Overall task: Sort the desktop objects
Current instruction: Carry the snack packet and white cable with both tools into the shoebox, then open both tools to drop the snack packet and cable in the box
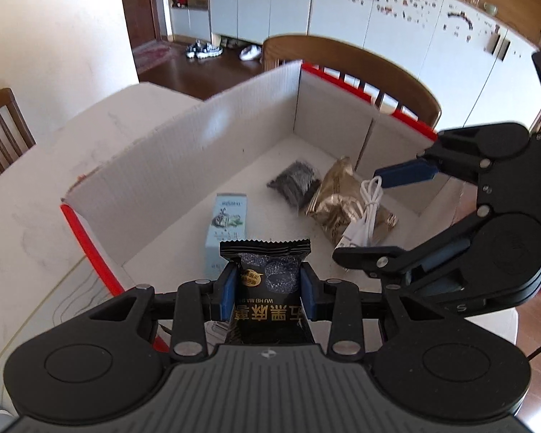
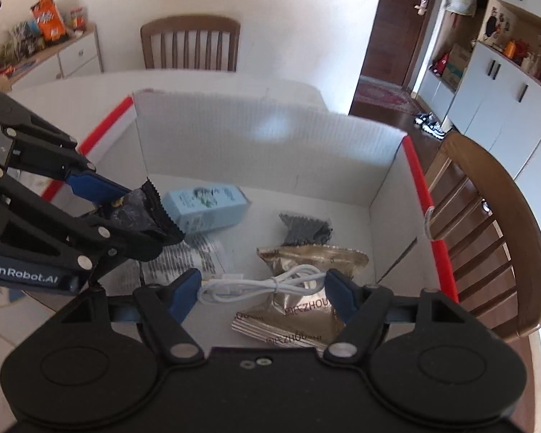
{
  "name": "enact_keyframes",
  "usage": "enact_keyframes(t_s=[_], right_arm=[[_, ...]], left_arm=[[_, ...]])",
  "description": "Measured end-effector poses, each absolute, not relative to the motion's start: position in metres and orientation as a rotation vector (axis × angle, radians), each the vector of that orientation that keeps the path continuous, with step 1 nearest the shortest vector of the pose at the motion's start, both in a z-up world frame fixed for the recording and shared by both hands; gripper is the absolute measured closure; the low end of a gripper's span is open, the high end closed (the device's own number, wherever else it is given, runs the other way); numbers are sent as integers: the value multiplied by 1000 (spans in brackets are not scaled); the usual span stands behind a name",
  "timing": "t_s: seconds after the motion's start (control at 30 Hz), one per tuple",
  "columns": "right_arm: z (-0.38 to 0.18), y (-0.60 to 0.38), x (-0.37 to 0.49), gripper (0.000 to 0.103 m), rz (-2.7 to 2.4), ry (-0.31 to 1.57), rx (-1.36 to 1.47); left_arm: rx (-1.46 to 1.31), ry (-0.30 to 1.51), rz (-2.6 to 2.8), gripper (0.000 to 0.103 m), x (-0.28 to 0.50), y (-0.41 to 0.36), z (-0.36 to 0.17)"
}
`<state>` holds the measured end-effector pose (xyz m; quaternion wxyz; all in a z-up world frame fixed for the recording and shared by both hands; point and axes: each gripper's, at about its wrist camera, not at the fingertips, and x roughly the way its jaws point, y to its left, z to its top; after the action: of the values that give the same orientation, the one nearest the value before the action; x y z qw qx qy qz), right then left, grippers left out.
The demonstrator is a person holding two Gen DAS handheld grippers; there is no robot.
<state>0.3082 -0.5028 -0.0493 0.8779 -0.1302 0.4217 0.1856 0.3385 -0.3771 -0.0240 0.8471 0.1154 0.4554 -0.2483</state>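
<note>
My left gripper [image 1: 265, 290] is shut on a black snack packet [image 1: 267, 281] and holds it over the near edge of the white cardboard box [image 1: 184, 158]; it also shows in the right wrist view [image 2: 140, 213]. My right gripper [image 2: 261, 294] is open above a coiled white cable [image 2: 259, 285] that lies on a gold packet [image 2: 306, 310] inside the box [image 2: 270, 151]. The cable [image 1: 364, 216] and gold packet [image 1: 339, 202] show in the left wrist view, below the open right gripper [image 1: 368, 213]. A light blue carton [image 1: 225, 231] and a dark grey packet [image 1: 294, 182] lie on the box floor.
The box with red outer edges sits on a white table [image 1: 29, 223]. Wooden chairs stand at the far side [image 2: 191, 43] and the right side [image 2: 487, 216]. A printed paper sheet [image 2: 194, 256] lies in the box under the left gripper.
</note>
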Motion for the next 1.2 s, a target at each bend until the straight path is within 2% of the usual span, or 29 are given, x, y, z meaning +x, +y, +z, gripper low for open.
enact_keyframes(t_s=[0.33,0.8,1.2], right_arm=[[-59,-509,323,28,384,972,-245],[-51,-516,320,23,404,947,-234],[-34,-521,309,23,402,915,-219]], left_arm=[[258,1068,-537,68,352,-381,-39],[247,1055,-539,68,346,-381,-32],[190,1017,-548,67,333,-372,-16]])
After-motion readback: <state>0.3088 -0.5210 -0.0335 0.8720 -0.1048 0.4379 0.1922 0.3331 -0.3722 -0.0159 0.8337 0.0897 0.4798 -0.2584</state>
